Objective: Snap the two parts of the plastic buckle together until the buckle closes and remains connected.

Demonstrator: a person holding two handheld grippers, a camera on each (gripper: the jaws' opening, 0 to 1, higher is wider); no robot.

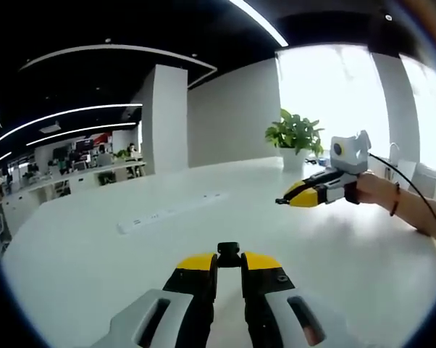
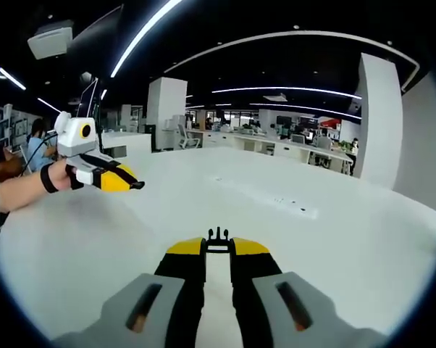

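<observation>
My left gripper [image 1: 229, 262] is shut on a small black buckle half [image 1: 228, 252], a boxy piece pinched between the yellow tips above the white table [image 1: 95, 261]. My right gripper [image 2: 218, 248] is likewise shut on the other black buckle half [image 2: 218, 236], whose short prongs stick up past the tips. Both grippers hang in the air, well apart and pointing toward each other. The right gripper [image 1: 292, 197] appears at the right of the left gripper view. The left gripper [image 2: 128, 181] appears at the left of the right gripper view. A black bit shows at each of those tips.
A white power strip [image 1: 171, 212] [image 2: 276, 199] lies on the table beyond the grippers. A potted plant [image 1: 295, 138] stands at the table's far edge by the bright window. A white pillar [image 1: 167, 119] and office desks [image 2: 290, 148] lie beyond.
</observation>
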